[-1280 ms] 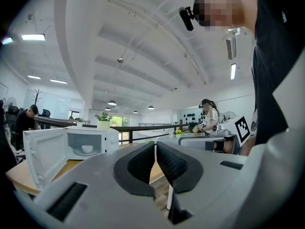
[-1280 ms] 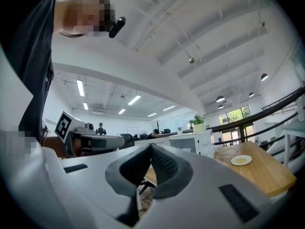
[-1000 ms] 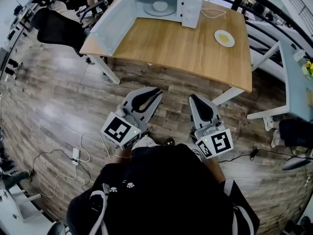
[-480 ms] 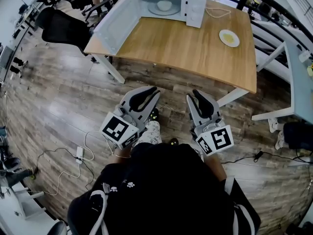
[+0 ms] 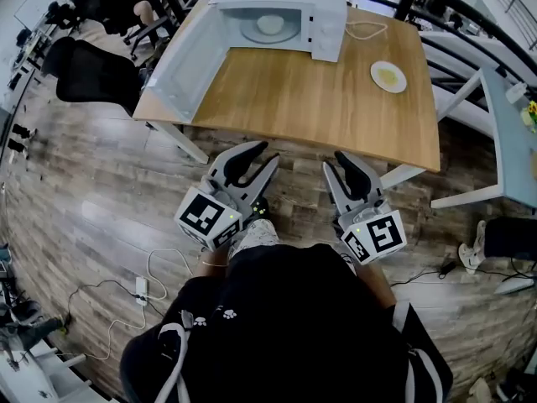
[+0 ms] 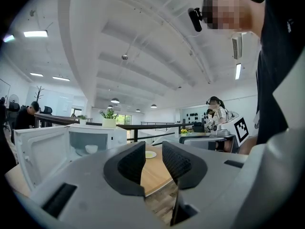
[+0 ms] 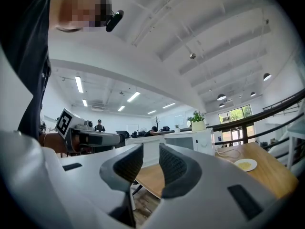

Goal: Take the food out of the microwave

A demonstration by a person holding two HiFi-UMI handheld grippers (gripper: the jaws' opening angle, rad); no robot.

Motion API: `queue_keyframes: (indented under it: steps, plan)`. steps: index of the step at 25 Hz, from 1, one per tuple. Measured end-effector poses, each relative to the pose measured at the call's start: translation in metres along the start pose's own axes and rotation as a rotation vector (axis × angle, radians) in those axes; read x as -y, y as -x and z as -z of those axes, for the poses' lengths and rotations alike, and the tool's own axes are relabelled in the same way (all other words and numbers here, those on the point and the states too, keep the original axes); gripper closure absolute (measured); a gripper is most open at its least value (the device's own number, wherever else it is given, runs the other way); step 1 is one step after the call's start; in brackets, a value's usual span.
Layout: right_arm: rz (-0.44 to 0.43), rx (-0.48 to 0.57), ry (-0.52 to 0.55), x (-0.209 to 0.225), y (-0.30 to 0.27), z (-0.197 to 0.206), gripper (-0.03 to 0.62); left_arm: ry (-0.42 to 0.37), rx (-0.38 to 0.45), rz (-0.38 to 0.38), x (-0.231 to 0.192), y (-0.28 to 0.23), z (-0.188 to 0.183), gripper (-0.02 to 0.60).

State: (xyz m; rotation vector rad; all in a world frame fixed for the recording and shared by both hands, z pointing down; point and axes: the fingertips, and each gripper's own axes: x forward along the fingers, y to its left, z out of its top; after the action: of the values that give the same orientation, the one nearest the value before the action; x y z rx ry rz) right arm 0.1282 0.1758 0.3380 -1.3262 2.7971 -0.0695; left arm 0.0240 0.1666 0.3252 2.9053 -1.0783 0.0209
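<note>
The white microwave stands at the far side of the wooden table, its door swung open to the left. A white bowl sits inside on the turntable and also shows in the left gripper view as the bowl. Both grippers hang over the floor just short of the table's near edge, far from the microwave. My left gripper has just been opening; its jaws stand slightly apart with nothing between them. My right gripper shows a narrow empty gap between its pads.
A small plate with yellow food lies on the table's right part. A black office chair stands left of the table and a white desk to the right. Cables and a power strip lie on the wooden floor.
Both grippers have moved forward toward the table's near edge. The left gripper's jaws have parted a little; the right gripper's look the same.
</note>
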Motion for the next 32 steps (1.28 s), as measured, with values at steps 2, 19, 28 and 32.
queue_keyframes:
  steps: [2, 19, 28, 32]
  plan:
    - [0.008, -0.001, 0.002, 0.005, -0.020, 0.000, 0.487, 0.002, 0.003, 0.002, -0.021, -0.006, 0.000, 0.488]
    - [0.119, -0.019, 0.004, 0.050, -0.195, -0.001, 0.452, -0.001, -0.029, 0.018, -0.217, -0.054, 0.002, 0.449]
    - [0.200, -0.042, 0.003, 0.070, -0.256, 0.005, 0.422, 0.004, -0.047, 0.032, -0.279, -0.083, 0.014, 0.428]
    - [0.214, -0.057, -0.001, 0.084, -0.273, 0.010, 0.408, 0.015, -0.052, 0.017, -0.295, -0.099, 0.023, 0.425]
